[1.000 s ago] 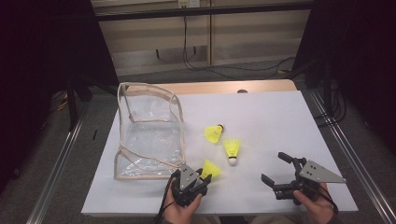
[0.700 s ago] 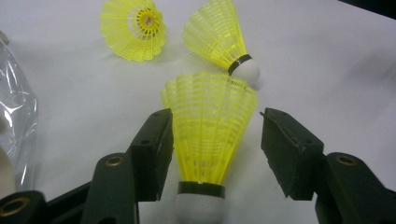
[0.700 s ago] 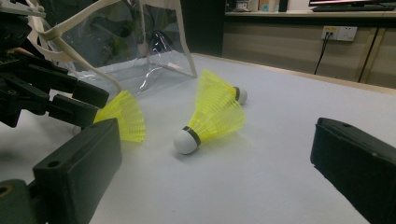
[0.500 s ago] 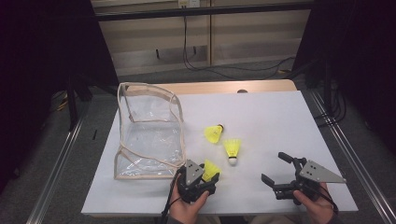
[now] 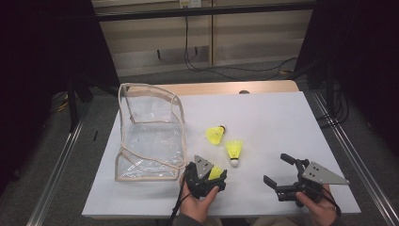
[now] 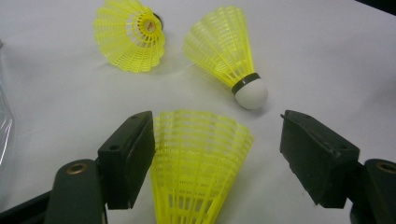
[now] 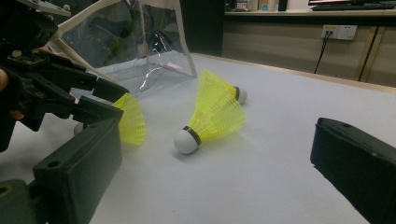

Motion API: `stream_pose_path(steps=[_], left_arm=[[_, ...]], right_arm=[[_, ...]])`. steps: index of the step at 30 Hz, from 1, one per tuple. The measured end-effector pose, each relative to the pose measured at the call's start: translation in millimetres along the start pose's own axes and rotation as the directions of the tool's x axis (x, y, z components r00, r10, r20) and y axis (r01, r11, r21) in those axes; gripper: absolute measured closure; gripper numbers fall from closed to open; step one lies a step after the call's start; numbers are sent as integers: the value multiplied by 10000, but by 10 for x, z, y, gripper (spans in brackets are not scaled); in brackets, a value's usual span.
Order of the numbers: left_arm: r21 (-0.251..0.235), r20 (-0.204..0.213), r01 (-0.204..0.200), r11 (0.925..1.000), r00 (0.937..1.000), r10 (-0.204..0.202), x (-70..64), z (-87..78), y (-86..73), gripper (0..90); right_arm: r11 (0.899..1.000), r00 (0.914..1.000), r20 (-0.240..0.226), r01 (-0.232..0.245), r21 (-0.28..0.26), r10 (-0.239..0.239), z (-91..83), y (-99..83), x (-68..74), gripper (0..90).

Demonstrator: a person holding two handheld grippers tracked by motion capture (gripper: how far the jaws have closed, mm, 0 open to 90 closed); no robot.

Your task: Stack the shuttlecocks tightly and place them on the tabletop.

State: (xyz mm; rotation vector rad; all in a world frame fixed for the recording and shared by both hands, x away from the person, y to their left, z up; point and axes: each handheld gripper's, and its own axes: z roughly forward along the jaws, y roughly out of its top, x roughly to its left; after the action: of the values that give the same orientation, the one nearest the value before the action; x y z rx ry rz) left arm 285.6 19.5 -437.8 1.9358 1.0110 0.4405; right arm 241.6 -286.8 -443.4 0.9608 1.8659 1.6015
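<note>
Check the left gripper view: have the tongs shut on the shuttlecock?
No: the left tongs stand open around the nearest shuttlecock, a gap showing beside one jaw.

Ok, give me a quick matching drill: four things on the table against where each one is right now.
1. clear bag
2. left tongs
3. right tongs
4. white-tipped shuttlecock

a. open around a yellow shuttlecock
b. open over bare table, nothing between the jaws
c. on its side between the two tongs
d. standing open at the table's left

Pairs: 1-d, 2-a, 3-b, 4-c

The clear pouch [image 5: 149,136] stands at the table's [image 5: 282,117] left. Two shuttlecocks [image 5: 215,134] [image 5: 234,151] lie right of it. A third shuttlecock [image 5: 215,172] lies nearer the person.
</note>
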Motion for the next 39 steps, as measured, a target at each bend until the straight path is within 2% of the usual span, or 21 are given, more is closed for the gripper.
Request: stream_pose_path(steps=[4,6,8,10,15,16,21,24,28,30,35,39], left_arm=[[-21,-127,-68,10000,9999,68,-49,44,24,286],[56,4,83,9999,10000,-83,-66,59,40,364],[221,-57,-103,9997,9999,104,-75,55,53,440],[219,-58,-88,9997,9999,90,-78,59,53,511],[385,-37,-222,9990,9997,223,-54,29,70,637],[364,31,-138,9992,9999,137,-46,29,78,663],[517,163,-175,9985,9997,167,-2,24,136,744],[389,301,-308,9988,9991,296,-21,12,197,778],[176,513,-208,9996,9985,199,-46,34,276,795],[78,676,-104,9999,9977,98,-54,47,310,799],[-38,851,-295,9996,9959,297,-69,54,419,802],[-223,976,-234,9995,9949,254,-57,53,516,804]], right_arm=[[9999,9999,51,153,-46,-153,-17,17,-6,13],[9998,9998,92,174,-118,-173,-31,23,-13,13],[9998,9998,113,146,-125,-145,-49,24,-21,13],[9998,9997,198,164,-152,-161,-66,29,-35,13],[9996,9994,310,143,-264,-135,-95,37,-58,13],[9996,9994,316,108,-262,-100,-94,37,-58,13],[9996,9995,294,124,-268,-116,-91,38,-55,13],[9995,9995,286,119,-280,-111,-91,38,-53,13],[9994,9994,315,142,-311,-132,-101,41,-60,13],[9994,9994,326,136,-325,-125,-108,42,-60,13],[9995,9992,383,146,-286,-135,-120,37,-68,13],[9990,9987,416,306,-315,-293,-136,47,-54,12]])
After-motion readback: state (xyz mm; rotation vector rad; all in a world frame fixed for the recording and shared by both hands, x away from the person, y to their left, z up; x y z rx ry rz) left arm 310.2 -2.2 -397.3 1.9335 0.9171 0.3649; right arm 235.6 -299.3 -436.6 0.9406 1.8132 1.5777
